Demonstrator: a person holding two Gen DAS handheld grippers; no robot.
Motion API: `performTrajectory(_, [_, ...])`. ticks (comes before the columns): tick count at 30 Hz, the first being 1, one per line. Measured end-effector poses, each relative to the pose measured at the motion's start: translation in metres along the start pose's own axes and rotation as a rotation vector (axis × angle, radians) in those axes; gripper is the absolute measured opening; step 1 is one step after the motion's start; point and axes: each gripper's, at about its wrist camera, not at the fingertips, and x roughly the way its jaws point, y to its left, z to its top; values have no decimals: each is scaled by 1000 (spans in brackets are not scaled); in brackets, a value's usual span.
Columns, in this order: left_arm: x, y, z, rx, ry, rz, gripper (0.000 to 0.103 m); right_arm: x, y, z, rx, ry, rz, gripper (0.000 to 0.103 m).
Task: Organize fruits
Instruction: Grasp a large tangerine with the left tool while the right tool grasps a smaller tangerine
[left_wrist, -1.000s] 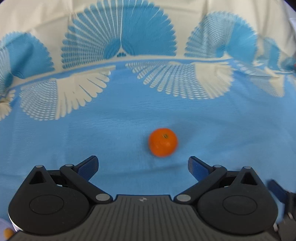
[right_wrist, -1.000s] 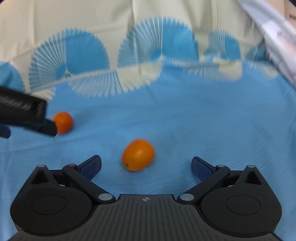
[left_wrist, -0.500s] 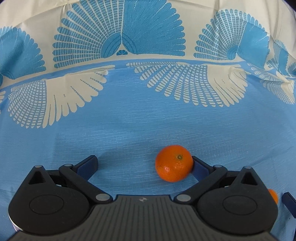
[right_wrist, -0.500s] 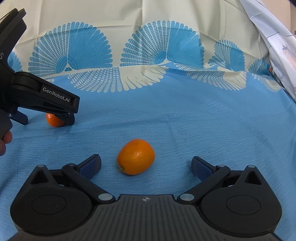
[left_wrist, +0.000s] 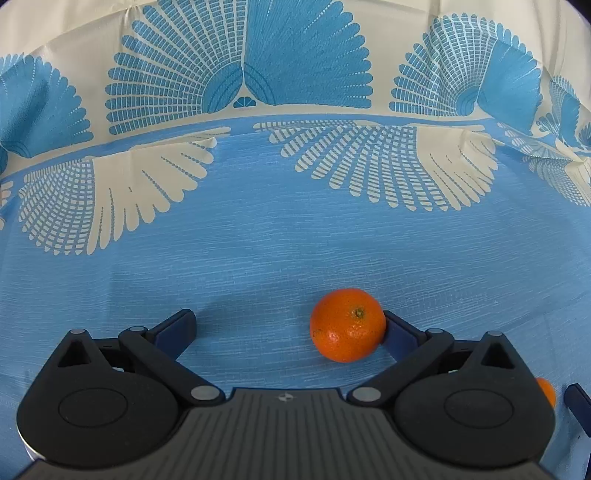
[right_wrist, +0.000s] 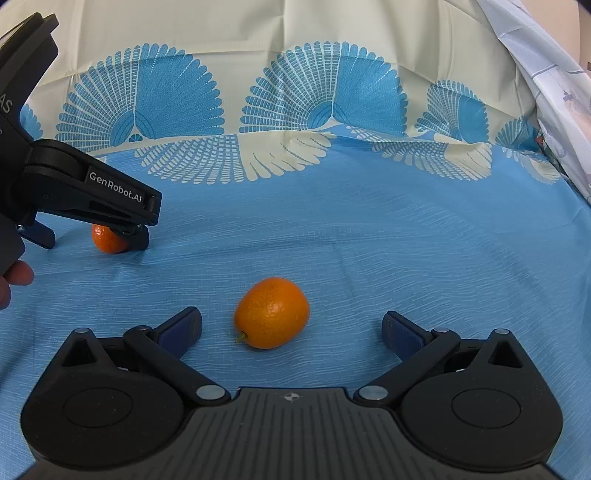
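Orange mandarin (left_wrist: 347, 324) sits on the cloth (left_wrist: 258, 251) jammed against the left gripper (left_wrist: 286, 328)'s right finger with its wide-open jaws holding nothing, while the right gripper (right_wrist: 291, 328), also wide open and empty, has the oval kumquat (right_wrist: 271, 313) between its fingers, left of centre.

Woven blue-and-cream fan-print cloth (left_wrist: 295, 240) — matt, faintly slubbed. Round orange mandarin (left_wrist: 347, 325) — pitted, slightly glossy peel. Oval orange kumquat (right_wrist: 271, 313) — smoother, waxy. Black plastic left gripper (left_wrist: 288, 328) — matt.
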Motion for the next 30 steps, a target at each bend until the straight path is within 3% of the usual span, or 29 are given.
performTrajectory(27, [2, -1, 7, -10, 13, 5, 103, 0, 1, 1, 0, 0, 0, 102])
performTrajectory(29, [-1, -2, 6, -5, -7, -1, 93, -1, 1, 2, 2, 2, 2, 102])
performTrajectory(30, [-5, -3, 6, 4, -23, -13, 78, -2, 1, 2, 4, 1, 6, 99])
